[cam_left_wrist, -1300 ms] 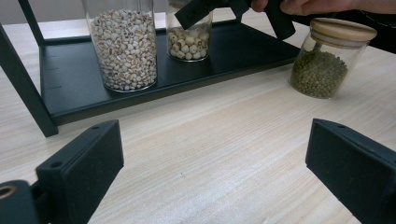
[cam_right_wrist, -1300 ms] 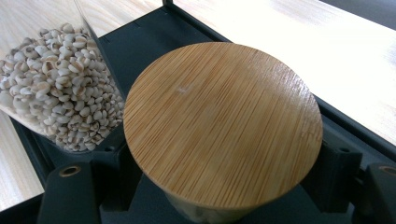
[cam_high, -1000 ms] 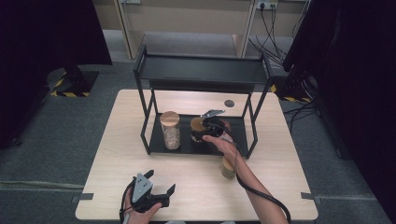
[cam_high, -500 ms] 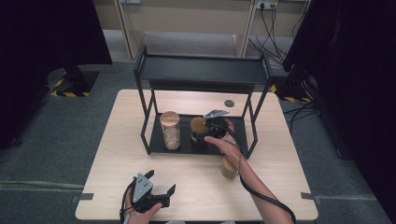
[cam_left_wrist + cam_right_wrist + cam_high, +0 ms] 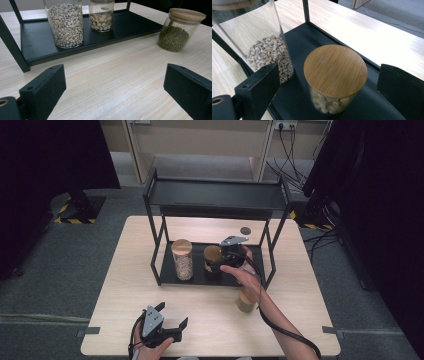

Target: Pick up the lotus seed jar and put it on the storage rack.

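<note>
The right gripper (image 5: 329, 82) looks down along its 2 black jaws, which stand wide apart at the bottom corners and have just been opening. Between them, untouched by either, a short glass jar (image 5: 332, 100) of pale round seeds stands upright on the black shelf tray (image 5: 302, 45), closed by a round bamboo lid (image 5: 335, 70). Just beside it on the left stands a tall glass jar (image 5: 262, 47) part filled with small pale grains. The light wooden desk (image 5: 367, 30) lies beyond the tray's rim.
</note>
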Demonstrator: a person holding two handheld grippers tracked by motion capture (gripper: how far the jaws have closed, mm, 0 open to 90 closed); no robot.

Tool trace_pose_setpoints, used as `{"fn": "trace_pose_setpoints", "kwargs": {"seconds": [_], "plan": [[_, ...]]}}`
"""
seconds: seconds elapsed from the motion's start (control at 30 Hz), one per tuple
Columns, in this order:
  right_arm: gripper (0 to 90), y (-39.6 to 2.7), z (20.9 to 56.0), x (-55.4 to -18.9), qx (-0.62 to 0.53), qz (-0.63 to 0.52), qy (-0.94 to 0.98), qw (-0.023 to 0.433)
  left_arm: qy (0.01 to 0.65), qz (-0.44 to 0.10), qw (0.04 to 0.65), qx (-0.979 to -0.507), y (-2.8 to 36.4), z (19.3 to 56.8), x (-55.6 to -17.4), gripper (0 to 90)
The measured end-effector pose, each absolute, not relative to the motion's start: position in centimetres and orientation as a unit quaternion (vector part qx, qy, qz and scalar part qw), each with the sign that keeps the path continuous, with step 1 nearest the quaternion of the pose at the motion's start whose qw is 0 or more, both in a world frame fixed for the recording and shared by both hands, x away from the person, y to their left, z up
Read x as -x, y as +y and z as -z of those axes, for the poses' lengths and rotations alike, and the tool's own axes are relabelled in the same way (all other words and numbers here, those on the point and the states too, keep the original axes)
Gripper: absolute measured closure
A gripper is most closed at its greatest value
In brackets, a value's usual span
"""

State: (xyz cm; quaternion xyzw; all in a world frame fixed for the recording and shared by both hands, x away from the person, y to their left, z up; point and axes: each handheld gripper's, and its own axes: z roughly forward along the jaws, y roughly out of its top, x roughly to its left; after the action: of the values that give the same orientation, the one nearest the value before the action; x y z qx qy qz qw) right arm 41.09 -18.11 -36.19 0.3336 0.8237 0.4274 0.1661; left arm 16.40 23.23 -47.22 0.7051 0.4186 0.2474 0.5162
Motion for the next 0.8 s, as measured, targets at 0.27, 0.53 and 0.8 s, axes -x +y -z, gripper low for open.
{"fn": "trace_pose_setpoints", "kwargs": {"seconds": [0.27,0.53,0.8], "plan": [[5.0,-18.6,35.5,-40.3,-0.325,-0.435,0.824,0.164,0.419,-0.247,0.516,-0.705,23.2,47.2,-16.4,3.8],[5.0,-19.1,35.1,-39.3,-0.319,-0.441,0.823,0.164,0.419,-0.249,0.516,-0.704,23.2,47.2,-16.4,3.8],[4.6,-20.4,34.7,-37.8,-0.316,-0.460,0.814,0.160,0.418,-0.249,0.515,-0.706,23.2,47.2,-16.4,3.7]]}}
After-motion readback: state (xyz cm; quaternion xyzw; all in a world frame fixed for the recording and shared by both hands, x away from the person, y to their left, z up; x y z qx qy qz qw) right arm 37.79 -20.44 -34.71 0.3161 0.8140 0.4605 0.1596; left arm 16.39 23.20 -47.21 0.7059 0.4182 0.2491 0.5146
